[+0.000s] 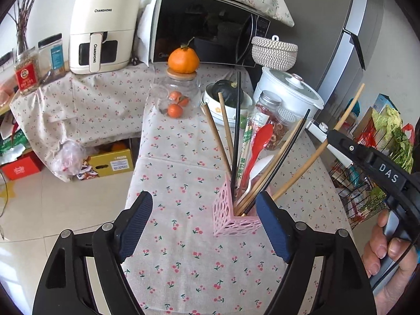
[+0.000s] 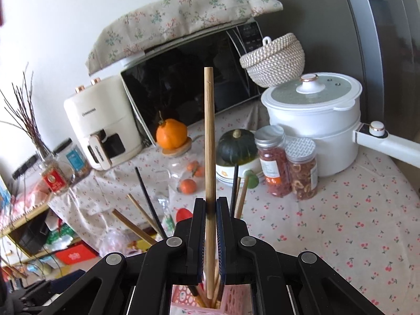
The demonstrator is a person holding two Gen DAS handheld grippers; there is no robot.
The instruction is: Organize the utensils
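A pink perforated holder [image 1: 231,223] stands on the cherry-print tablecloth [image 1: 183,262]. It holds several bamboo and black chopsticks [image 1: 237,120], a red spoon [image 1: 258,144] and a white spoon. My left gripper [image 1: 207,225] is open just in front of it, with nothing between its fingers; its right fingertip [image 1: 273,225] is beside the holder. My right gripper [image 2: 210,210] is shut on a bamboo chopstick [image 2: 210,144], held upright with its lower end in the mouth of the holder [image 2: 236,302]. From the left wrist view the right gripper [image 1: 332,134] comes in from the right, held by a hand [image 1: 388,257].
Behind the holder stand a glass jar of oranges [image 1: 178,97], a bowl with a dark squash [image 1: 225,92], two spice jars [image 2: 286,162] and a white pot [image 2: 312,115] with a long handle. A microwave [image 1: 210,31] and air fryer [image 1: 102,29] sit at the back. The table edge drops to the floor on the left.
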